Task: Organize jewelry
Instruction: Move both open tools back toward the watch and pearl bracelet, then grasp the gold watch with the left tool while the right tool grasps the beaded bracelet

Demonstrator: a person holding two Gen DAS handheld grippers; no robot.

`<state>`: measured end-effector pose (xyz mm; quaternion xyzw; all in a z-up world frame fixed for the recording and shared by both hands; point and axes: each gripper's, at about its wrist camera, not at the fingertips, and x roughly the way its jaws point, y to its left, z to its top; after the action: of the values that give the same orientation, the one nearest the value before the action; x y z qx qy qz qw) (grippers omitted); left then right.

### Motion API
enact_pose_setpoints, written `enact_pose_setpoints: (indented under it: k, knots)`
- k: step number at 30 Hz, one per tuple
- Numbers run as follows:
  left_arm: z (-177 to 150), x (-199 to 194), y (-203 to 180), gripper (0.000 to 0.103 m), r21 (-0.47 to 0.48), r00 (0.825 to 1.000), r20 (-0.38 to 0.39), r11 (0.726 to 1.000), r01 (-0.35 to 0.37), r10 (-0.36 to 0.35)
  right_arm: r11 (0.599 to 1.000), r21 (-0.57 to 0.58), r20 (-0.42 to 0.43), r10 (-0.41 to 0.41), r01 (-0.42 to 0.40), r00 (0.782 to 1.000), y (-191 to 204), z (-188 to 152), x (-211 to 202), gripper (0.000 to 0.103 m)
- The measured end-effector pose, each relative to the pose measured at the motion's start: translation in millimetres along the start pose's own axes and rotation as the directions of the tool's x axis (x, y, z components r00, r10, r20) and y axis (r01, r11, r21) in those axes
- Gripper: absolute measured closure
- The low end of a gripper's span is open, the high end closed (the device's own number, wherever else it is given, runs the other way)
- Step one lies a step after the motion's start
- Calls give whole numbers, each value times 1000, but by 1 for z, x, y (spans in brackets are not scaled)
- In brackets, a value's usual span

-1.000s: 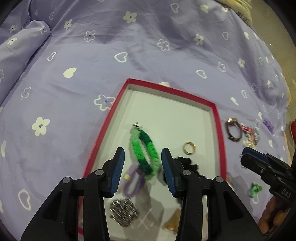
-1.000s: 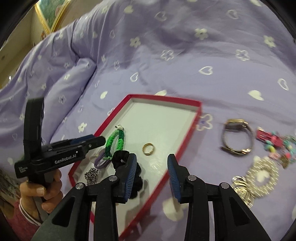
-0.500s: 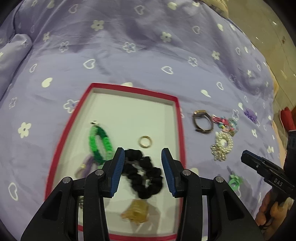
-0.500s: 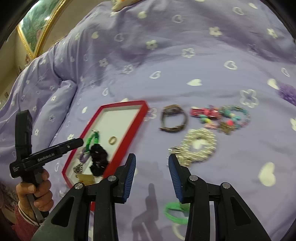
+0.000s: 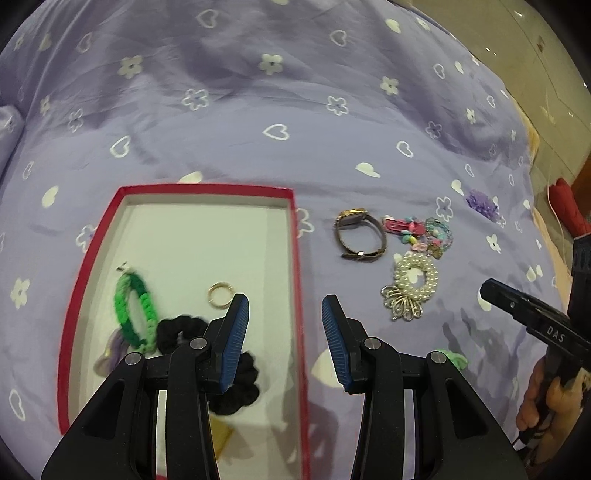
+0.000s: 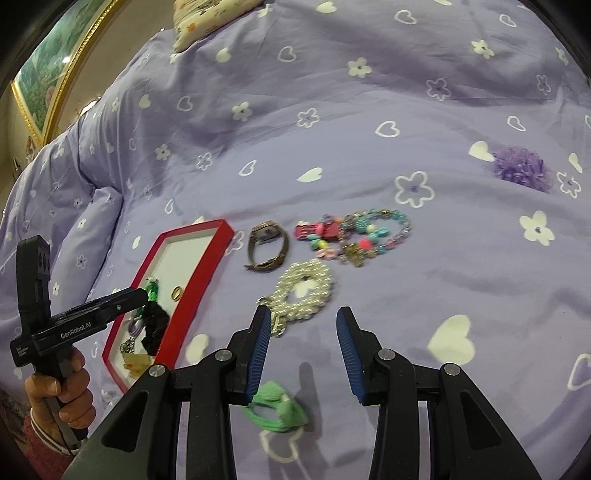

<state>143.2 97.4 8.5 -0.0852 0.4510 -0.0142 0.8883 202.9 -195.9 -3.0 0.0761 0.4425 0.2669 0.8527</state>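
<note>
A red-rimmed tray (image 5: 295,258) with a white floor lies on the purple bedspread. It holds a green braided bracelet (image 5: 135,312), a gold ring (image 5: 219,294), a black scrunchie (image 5: 173,332) and a purple hair tie (image 5: 110,350). My left gripper (image 5: 284,306) hangs open over the tray's right rim, nothing between its fingers. To the right of the tray lie a watch (image 6: 267,245), a pearl bracelet (image 6: 304,290), a pink clip (image 6: 317,230) and a beaded bracelet (image 6: 369,236). My right gripper (image 6: 301,317) is open and empty just short of the pearl bracelet. A green hair tie (image 6: 277,406) lies under its left finger.
A purple frilly scrunchie (image 6: 522,168) lies apart at the far right. The bedspread bulges into a fold (image 6: 92,206) left of the tray. A patterned pillow (image 6: 207,18) and a gold picture frame (image 6: 55,96) are at the back. A hand (image 6: 59,391) holds the left gripper's handle.
Both grippers have shifted right. The left one went from above the green bracelet to the tray's right rim. The right one left the tray and now hangs over the loose jewellery.
</note>
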Motion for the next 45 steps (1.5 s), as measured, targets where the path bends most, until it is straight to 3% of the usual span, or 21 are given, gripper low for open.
enact_pose_setpoints:
  k: [16, 31, 33, 37, 45]
  knots:
    - [48, 65, -35, 63, 138, 999, -44, 990, -13, 19, 996, 12, -4, -89, 89, 996, -46, 42, 35, 64]
    - [74, 131, -81, 63, 308, 991, -124, 952, -5, 45, 986, -14, -34, -164, 164, 986, -65, 59, 74, 71]
    - [72, 138, -83, 68, 307, 988, -153, 952, 16, 32, 984, -24, -31, -175, 174, 984, -63, 58, 76, 77]
    - [68, 140, -85, 90, 318, 987, -153, 948, 9, 41, 981, -42, -25, -188, 187, 982, -60, 58, 78, 94]
    - [58, 109, -71, 94, 246, 989, -137, 965, 90, -57, 990, -20, 42, -141, 142, 989, -51, 55, 52, 96]
